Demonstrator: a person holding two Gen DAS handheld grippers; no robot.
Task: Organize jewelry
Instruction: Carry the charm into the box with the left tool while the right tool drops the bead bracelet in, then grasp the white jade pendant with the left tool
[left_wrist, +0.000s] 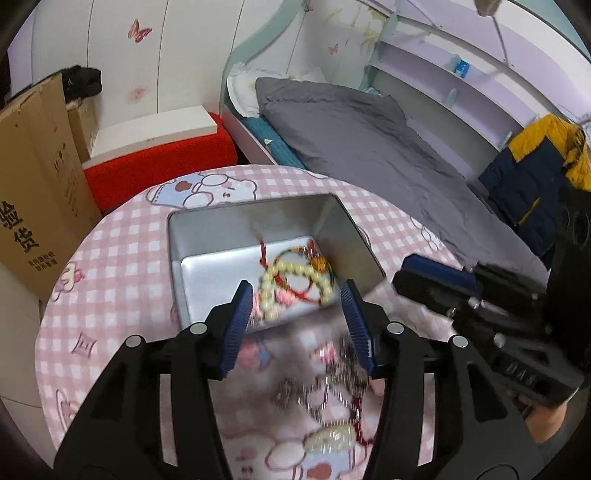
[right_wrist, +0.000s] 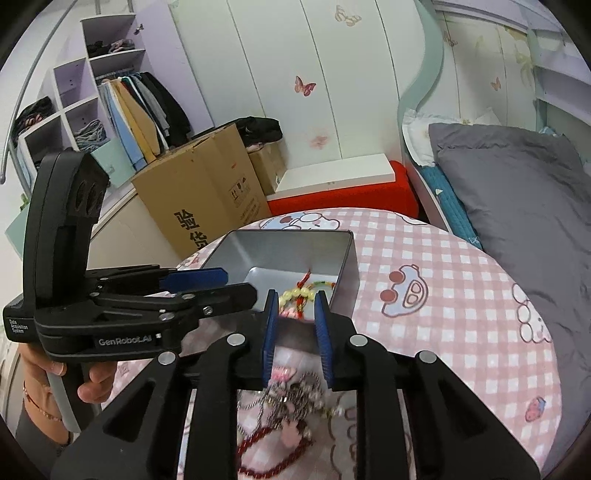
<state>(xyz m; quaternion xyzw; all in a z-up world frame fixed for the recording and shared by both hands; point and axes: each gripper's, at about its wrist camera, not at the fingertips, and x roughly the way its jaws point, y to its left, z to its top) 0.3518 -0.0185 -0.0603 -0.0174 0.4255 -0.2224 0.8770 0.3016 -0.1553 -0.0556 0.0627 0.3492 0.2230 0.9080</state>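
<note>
Loose jewelry (right_wrist: 284, 417), chains and a red bead string, lies blurred on the pink checked tablecloth (right_wrist: 443, 295) right under both grippers. Left gripper (left_wrist: 299, 325) has jaws apart, empty; right gripper (right_wrist: 297, 336) has jaws apart too, narrower gap, nothing held. Metal tin (left_wrist: 258, 221) sits just beyond, with a pale bead bracelet (left_wrist: 291, 280) and red cord inside.
</note>
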